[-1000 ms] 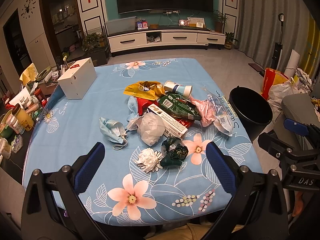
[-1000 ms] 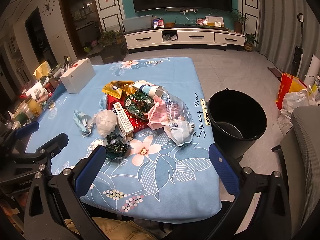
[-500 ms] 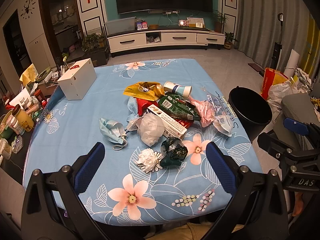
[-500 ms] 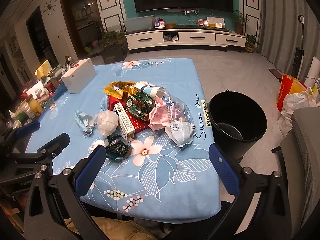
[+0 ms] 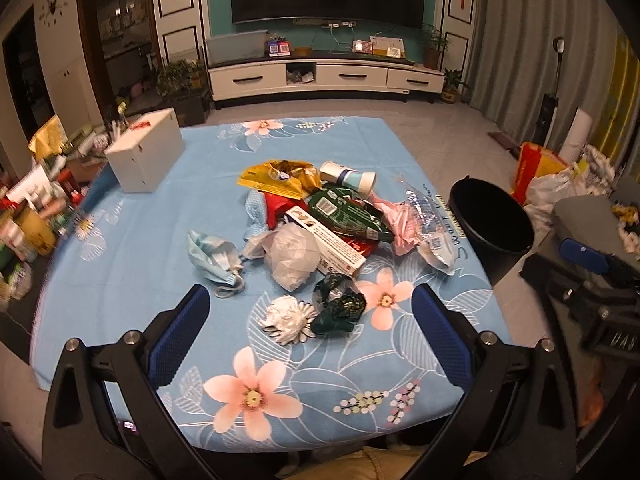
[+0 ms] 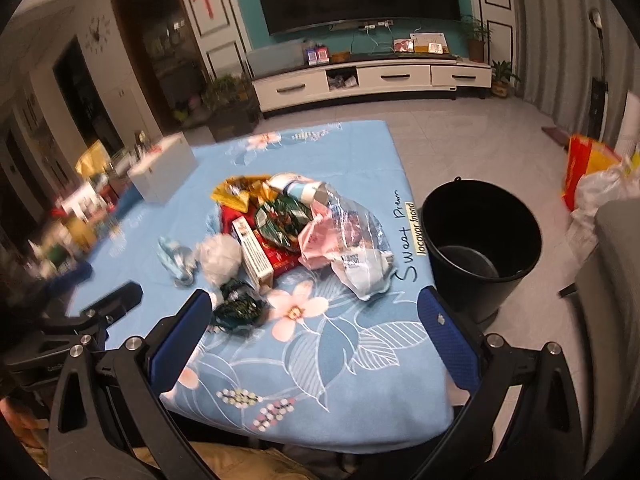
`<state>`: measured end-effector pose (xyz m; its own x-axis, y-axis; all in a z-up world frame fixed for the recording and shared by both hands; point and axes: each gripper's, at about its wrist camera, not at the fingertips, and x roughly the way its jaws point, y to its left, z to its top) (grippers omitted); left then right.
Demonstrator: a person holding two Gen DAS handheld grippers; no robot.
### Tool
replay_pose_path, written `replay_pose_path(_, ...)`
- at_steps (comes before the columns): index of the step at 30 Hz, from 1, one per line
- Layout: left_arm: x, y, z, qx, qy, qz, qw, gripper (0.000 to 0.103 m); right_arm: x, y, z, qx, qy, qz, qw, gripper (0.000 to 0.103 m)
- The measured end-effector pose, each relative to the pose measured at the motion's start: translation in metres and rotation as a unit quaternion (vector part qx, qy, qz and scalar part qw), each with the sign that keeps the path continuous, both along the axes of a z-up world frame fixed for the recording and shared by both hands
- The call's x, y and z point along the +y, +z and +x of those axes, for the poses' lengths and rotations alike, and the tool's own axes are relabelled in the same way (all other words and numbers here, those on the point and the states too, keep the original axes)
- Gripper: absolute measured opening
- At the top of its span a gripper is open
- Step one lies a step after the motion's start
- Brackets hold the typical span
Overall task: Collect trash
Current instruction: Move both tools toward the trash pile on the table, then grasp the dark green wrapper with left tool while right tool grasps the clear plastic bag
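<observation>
1. You are in a living room with a big dark TV on the far wall. In front of you is a table with a blue flower cloth (image 5: 132,216).
2. Your left gripper (image 5: 308,328) is spread wide and holds nothing. It hangs over the near edge of the table.
3. Your right gripper (image 6: 316,330) is spread wide too, and it is empty.
4. The trash pile (image 5: 320,216) sits in the middle of the table, ahead of both tools.
5. Closest to your left gripper, just past its tips, are a white paper ball (image 5: 286,316) and a dark green wrapper (image 5: 338,306). They lie side by side.
6. Both look very light and soft. I think they will squash when you pinch them, so close on the fat middle of each one.
7. A little farther ahead is a long white box (image 5: 328,240). It looks stiff. Take it across its narrow sides.
8. Ahead and to the left of the left gripper is a blue face mask (image 5: 212,256). It is floppy. Grab the bunched cloth, not the thin loop.
9. The clear plastic bag (image 6: 360,236) lies ahead of your right gripper. It looks slippery and crinkly, so pinch a thick fold.
10. The black bucket (image 6: 480,240) stands on the floor, ahead and to the right of your right gripper, just beside the table. It looks like the place to drop the trash.
</observation>
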<state>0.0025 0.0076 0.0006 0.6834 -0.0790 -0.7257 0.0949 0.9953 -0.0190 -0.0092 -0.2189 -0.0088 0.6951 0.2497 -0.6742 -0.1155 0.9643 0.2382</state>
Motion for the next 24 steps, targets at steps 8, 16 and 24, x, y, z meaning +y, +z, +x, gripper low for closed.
replay_pose_path(8, 0.040, -0.035, 0.009, 0.030, 0.009, -0.079, 0.9964, 0.100, -0.025, -0.021, 0.000, -0.023, -0.005, 0.044, 0.999, 0.100)
replay_pose_path(16, 0.046, -0.092, 0.000, 0.095, -0.004, -0.091, 0.9913, 0.100, -0.030, -0.069, 0.019, 0.019, 0.003, 0.043, 0.999, 0.100)
replay_pose_path(24, 0.014, -0.119, 0.028, 0.071, -0.061, -0.106, 0.9900, 0.083, -0.023, -0.105, 0.045, 0.033, 0.013, 0.029, 0.999, 0.095)
